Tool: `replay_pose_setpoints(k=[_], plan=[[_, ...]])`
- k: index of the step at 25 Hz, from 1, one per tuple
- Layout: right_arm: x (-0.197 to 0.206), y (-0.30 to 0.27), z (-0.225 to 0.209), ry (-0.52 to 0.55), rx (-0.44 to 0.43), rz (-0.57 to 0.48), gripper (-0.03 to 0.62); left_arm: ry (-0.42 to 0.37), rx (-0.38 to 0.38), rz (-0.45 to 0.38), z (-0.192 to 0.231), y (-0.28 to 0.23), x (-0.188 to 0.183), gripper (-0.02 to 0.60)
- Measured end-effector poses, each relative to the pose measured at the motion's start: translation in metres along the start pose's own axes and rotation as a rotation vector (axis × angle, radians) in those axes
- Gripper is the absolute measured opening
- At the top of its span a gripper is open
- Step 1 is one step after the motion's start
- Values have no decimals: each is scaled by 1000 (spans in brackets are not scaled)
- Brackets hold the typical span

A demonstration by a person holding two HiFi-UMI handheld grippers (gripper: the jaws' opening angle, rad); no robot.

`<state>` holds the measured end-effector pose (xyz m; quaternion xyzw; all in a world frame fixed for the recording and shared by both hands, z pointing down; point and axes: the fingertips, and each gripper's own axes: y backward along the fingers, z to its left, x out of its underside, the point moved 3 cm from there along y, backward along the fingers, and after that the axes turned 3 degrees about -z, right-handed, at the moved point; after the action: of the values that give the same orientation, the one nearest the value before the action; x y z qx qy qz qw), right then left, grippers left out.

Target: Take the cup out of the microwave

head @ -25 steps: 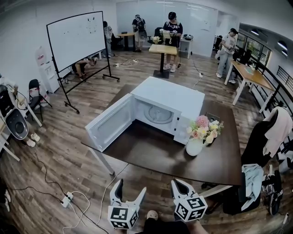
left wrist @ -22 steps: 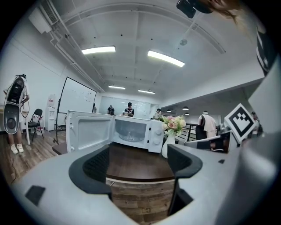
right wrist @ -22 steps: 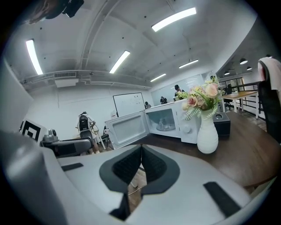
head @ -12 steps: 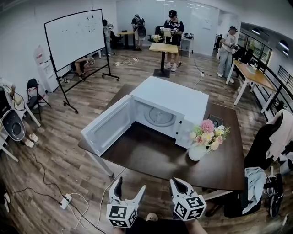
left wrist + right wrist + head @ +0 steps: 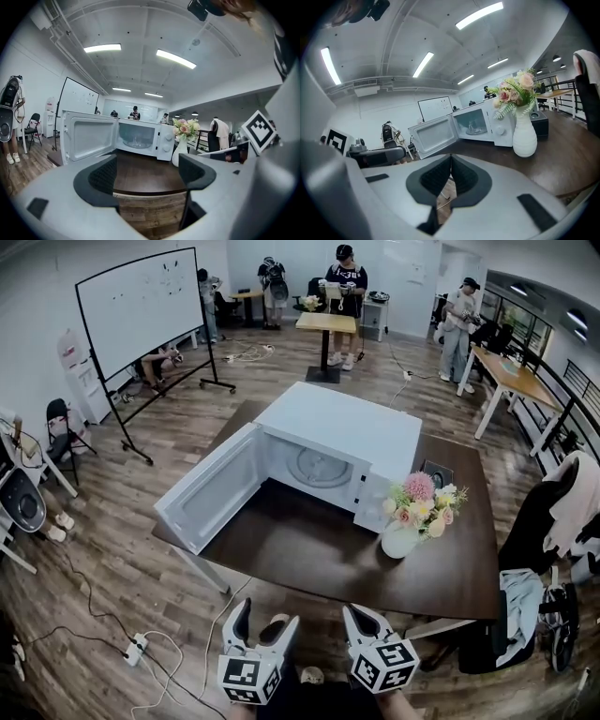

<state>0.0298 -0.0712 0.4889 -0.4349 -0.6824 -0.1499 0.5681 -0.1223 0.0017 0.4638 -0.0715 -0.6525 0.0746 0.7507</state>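
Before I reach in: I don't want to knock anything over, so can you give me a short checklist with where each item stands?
1. microwave door swung wide open: ok.
2. cup inside the microwave: ok, a faint clear shape on the turntable.
3. left gripper open and empty: ok.
4. right gripper open: not ok, it is shut on nothing.
5. vase out of the way: ok, it stands to the right of the opening.
6. Both grippers over the table: not ok, they are short of its near edge.
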Motion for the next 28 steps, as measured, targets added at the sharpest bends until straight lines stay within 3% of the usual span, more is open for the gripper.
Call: replay_pose_setpoints(k=[9, 28], plan=[[-13, -34, -12, -11, 14, -9, -8, 5, 26, 15, 16, -33, -4, 388], [-68, -154, -73, -41, 160, -7, -8, -4, 203, 45, 72, -204, -45, 388]])
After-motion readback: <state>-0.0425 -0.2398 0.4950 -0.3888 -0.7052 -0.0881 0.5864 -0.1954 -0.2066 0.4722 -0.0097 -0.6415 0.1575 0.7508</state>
